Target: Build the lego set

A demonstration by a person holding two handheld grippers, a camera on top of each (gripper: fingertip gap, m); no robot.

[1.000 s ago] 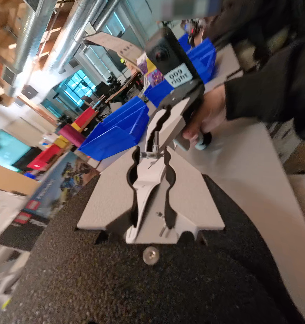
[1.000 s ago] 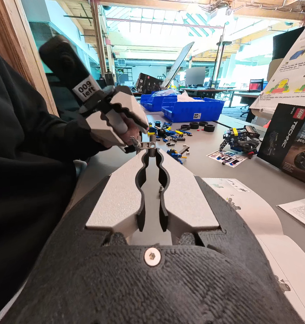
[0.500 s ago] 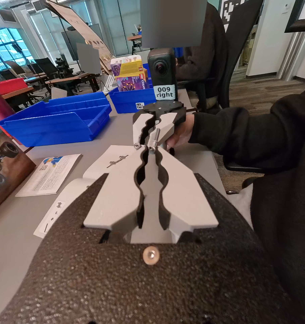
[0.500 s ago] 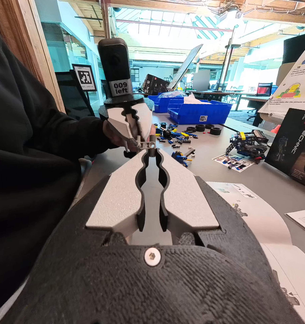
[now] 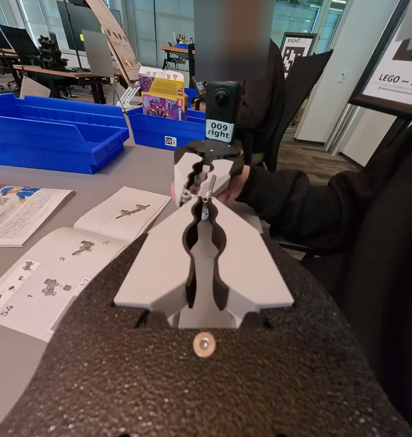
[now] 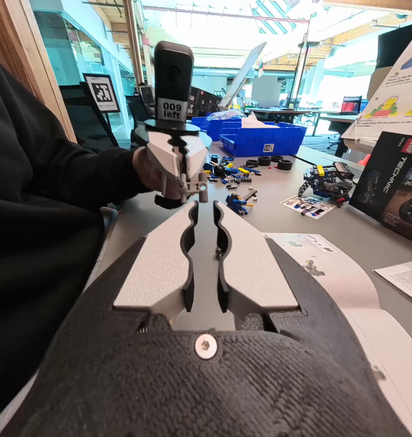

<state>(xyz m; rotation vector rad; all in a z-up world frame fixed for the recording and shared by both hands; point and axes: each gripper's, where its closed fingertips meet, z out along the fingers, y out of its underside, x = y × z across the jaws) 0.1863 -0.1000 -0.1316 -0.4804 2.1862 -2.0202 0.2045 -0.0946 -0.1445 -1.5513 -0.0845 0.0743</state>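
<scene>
A small grey Lego piece (image 6: 195, 186), a beam with a cross axle, is held above the table edge. My left gripper (image 5: 203, 201) is shut on it; the axle (image 5: 211, 185) sticks out past the tips. In the right wrist view the left gripper (image 6: 185, 176) stands upright and faces me. My right gripper (image 6: 205, 203) is open, its tips just below and in front of the piece, not touching it. It shows opposite in the left wrist view (image 5: 201, 186) with jaws apart. A half-built blue and black model (image 6: 328, 182) stands on the grey table (image 6: 283, 222).
Loose Lego parts (image 6: 233, 172) and black tyres (image 6: 266, 162) lie mid-table. An open instruction booklet (image 5: 58, 272), a sticker sheet (image 6: 306, 209) and a black Lego box (image 6: 394, 179) are nearby. Blue bins (image 5: 46, 137) stand behind. A person's dark sleeves flank both grippers. The tips of both grippers are at nearly the same place.
My right gripper has opened and let go of the grey piece, which stays in the left gripper. The left gripper has swung from tilted to upright.
</scene>
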